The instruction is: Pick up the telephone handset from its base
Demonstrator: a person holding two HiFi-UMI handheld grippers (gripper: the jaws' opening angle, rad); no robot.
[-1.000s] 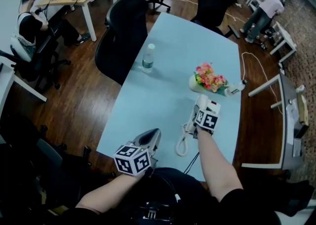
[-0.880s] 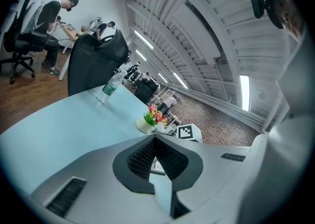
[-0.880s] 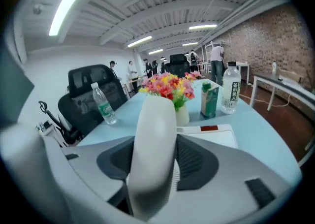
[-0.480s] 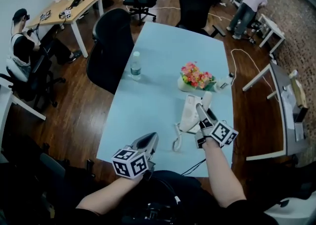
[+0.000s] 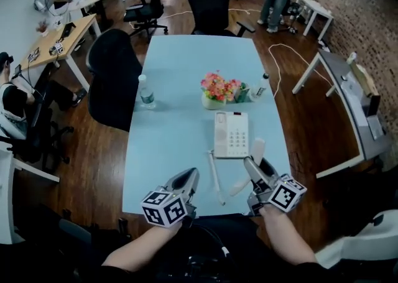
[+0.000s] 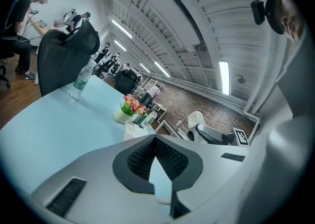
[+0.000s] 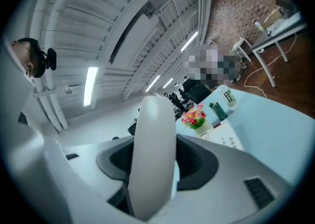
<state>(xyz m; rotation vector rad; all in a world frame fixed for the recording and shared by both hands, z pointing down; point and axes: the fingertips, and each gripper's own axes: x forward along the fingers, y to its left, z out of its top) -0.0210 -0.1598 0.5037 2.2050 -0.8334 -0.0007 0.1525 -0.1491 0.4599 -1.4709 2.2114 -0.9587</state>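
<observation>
On the blue surface [image 5: 186, 89], the base [image 5: 231, 134] is being shown without its handset [image 5: 257, 148], which is being gripped between the jaws of the right claw [image 5: 254, 168], off the base and just nearer the person. The cord [image 5: 215, 179] is being trailed across the surface. The left claw [image 5: 188, 179] is being held closed and empty at the near edge.

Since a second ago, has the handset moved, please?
Yes. The handset has come off the base, toward the near edge of the table, in the right gripper.
</observation>
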